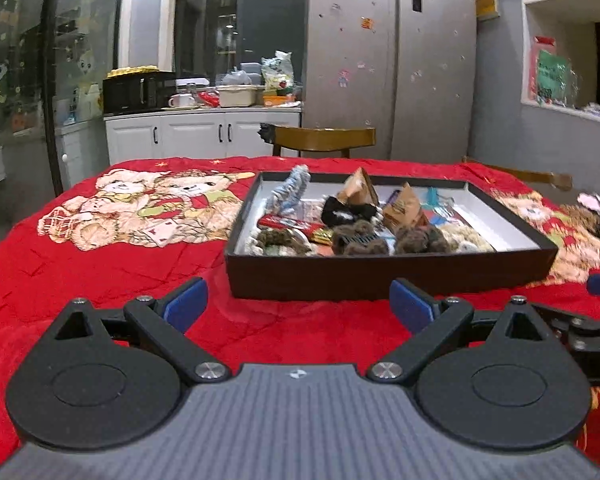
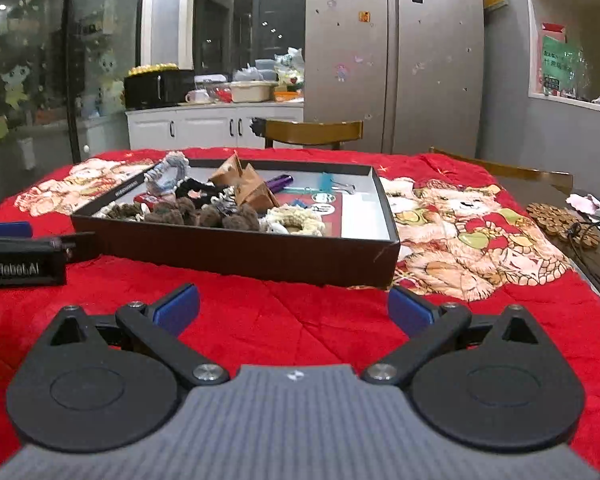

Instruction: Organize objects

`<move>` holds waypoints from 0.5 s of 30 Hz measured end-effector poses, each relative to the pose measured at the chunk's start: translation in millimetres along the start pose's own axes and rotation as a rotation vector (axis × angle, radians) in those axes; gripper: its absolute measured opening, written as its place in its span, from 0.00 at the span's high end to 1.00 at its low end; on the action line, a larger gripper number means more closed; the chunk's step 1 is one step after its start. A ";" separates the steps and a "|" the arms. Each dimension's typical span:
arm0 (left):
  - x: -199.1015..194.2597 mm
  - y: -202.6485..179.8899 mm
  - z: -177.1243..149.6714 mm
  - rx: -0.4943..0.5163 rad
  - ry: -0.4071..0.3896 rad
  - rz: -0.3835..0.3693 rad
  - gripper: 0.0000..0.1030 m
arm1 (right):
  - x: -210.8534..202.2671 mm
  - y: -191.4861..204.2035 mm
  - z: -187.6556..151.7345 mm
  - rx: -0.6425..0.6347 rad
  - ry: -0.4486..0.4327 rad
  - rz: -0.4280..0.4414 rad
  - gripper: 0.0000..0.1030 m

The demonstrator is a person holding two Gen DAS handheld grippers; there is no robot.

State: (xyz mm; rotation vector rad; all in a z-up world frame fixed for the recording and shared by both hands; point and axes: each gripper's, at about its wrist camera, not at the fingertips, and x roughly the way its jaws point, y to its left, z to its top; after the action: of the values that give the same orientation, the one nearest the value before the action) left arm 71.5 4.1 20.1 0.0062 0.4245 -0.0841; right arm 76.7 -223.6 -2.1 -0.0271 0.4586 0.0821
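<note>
A shallow dark box (image 1: 379,274) with a white inside sits on the red bear-print cloth (image 1: 100,272). It holds several small items: brown fuzzy scrunchies (image 1: 359,240), a blue-white knitted scrunchie (image 1: 294,190), brown paper packets (image 1: 403,208). The box also shows in the right wrist view (image 2: 260,256), with a cream scrunchie (image 2: 296,220), a purple tube (image 2: 280,182) and binder clips (image 2: 339,188). My left gripper (image 1: 298,304) is open and empty just before the box's near wall. My right gripper (image 2: 294,308) is open and empty, close to the box's near right corner.
A wooden chair (image 1: 323,140) stands behind the table, a second one at the right (image 2: 531,174). Wooden coasters (image 2: 559,224) and a cable lie at the right table edge. The left gripper's body (image 2: 24,256) shows at the left of the right wrist view.
</note>
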 end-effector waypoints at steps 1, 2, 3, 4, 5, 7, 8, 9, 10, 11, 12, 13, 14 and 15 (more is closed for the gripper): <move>1.1 -2.7 0.0 0.014 0.008 0.000 0.04 | 0.6 -2.2 1.5 0.006 0.006 -0.003 0.00; 3.4 -4.5 0.4 0.024 0.016 0.009 0.04 | 1.4 -3.5 1.4 0.015 0.009 -0.005 0.00; 5.3 -6.3 0.6 0.028 0.022 0.017 0.04 | 1.9 -5.4 1.7 0.029 0.015 -0.012 0.00; 6.3 -5.9 0.6 0.027 0.026 0.022 0.04 | 3.2 -6.0 2.2 0.038 0.020 -0.022 0.00; 6.4 -4.7 0.4 0.018 0.026 0.023 0.04 | 3.0 -7.0 1.7 0.044 0.025 -0.028 0.00; 6.3 -1.6 -0.3 0.000 0.030 0.015 0.04 | 7.9 -8.4 -1.2 0.048 0.038 -0.026 0.00; 6.2 -0.3 -0.7 -0.008 0.033 0.013 0.04 | 9.3 -8.1 -1.3 0.047 0.044 -0.027 0.00; 6.8 0.2 -0.5 -0.010 0.037 0.012 0.04 | 10.9 -7.8 -1.4 0.047 0.050 -0.028 0.00; 7.3 0.3 -0.2 -0.010 0.042 0.012 0.04 | 12.5 -7.8 -1.5 0.048 0.055 -0.027 0.00; 7.6 0.0 -0.4 -0.010 0.047 0.014 0.04 | 12.9 -8.3 -1.7 0.050 0.058 -0.027 0.00; 8.0 0.1 -0.6 -0.011 0.051 0.012 0.04 | 13.3 -8.9 -1.9 0.053 0.062 -0.025 0.00; 8.7 0.4 -0.6 -0.013 0.055 0.006 0.04 | 14.1 -9.5 -1.9 0.057 0.068 -0.022 0.00; 9.2 0.8 -0.8 -0.017 0.061 0.003 0.04 | 15.2 -10.1 -1.7 0.060 0.076 -0.020 0.00; 9.4 1.0 -1.1 -0.022 0.065 0.002 0.04 | 16.1 -10.6 -1.8 0.064 0.082 -0.020 0.00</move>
State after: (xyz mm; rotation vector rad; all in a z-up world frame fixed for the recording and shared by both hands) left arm 79.7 4.3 15.2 -0.0125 0.4900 -0.0776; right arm 91.2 -233.1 -10.7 0.0277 0.5423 0.0466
